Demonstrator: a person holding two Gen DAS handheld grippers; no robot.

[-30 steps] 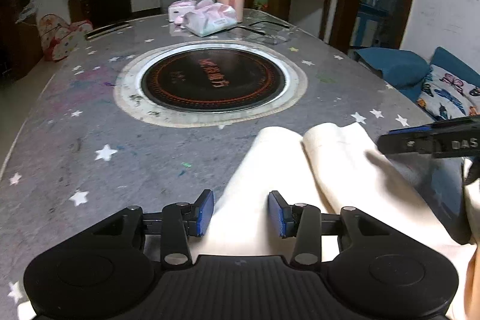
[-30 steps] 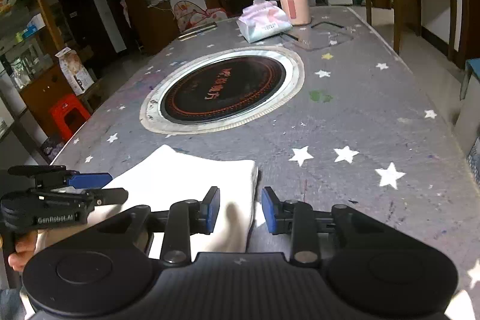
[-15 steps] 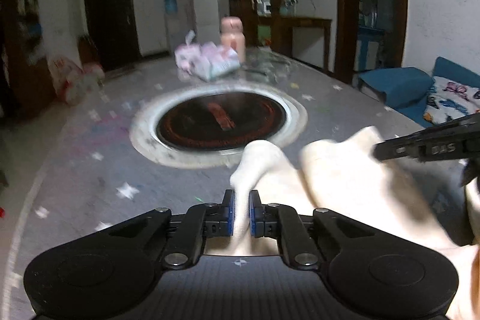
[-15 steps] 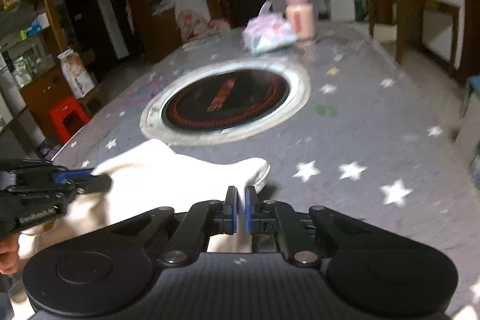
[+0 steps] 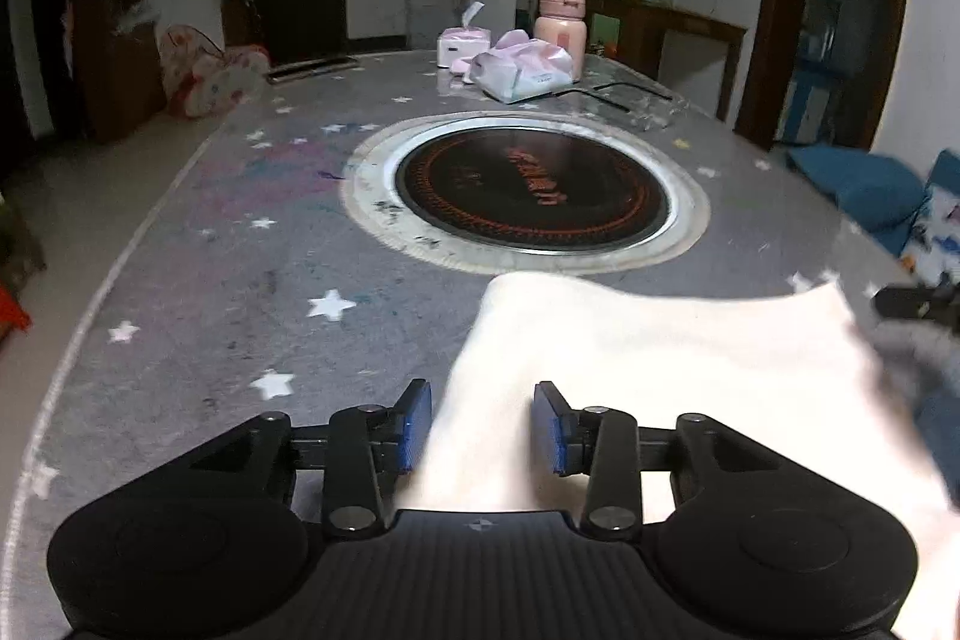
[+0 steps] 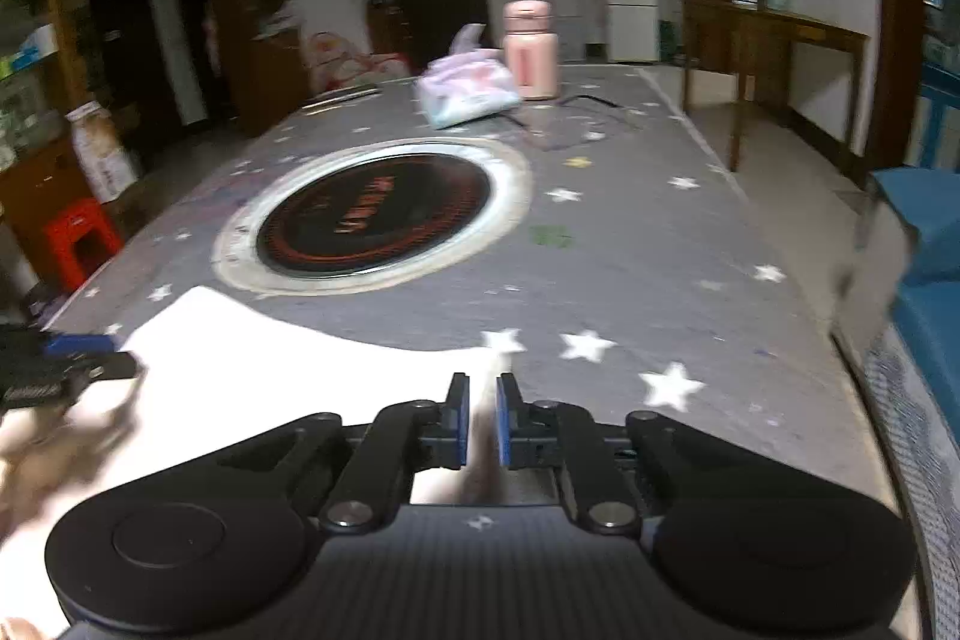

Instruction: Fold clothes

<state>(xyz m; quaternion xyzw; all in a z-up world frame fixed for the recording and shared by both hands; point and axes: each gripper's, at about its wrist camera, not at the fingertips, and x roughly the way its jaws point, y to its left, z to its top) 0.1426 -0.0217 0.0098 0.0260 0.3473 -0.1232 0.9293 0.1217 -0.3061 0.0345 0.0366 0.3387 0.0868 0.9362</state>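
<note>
A cream garment [image 5: 660, 340] lies spread on the grey star-patterned table, its far edge just short of the round cooktop. My left gripper [image 5: 483, 424] stands open, its blue pads either side of the garment's left near part without pinching it. In the right wrist view, the same garment [image 6: 270, 370] stretches leftward, and my right gripper [image 6: 480, 418] is shut on a thin fold at its right corner. The left gripper's tip [image 6: 66, 370] shows at the cloth's left edge, and the right gripper's tip [image 5: 912, 304] appears blurred at the far right.
A round black induction cooktop [image 5: 534, 190] is set into the table [image 5: 240, 280] ahead of the garment. A pink flask [image 5: 561, 31], a tissue pack [image 5: 522, 67] and a tissue box [image 5: 462, 43] stand at the far end. Blue cushions [image 5: 864, 184] lie off the right edge.
Both grippers shut on the garment half a second ago and lifted it. The left one has since opened, and the cloth now lies flatter and wider across the table.
</note>
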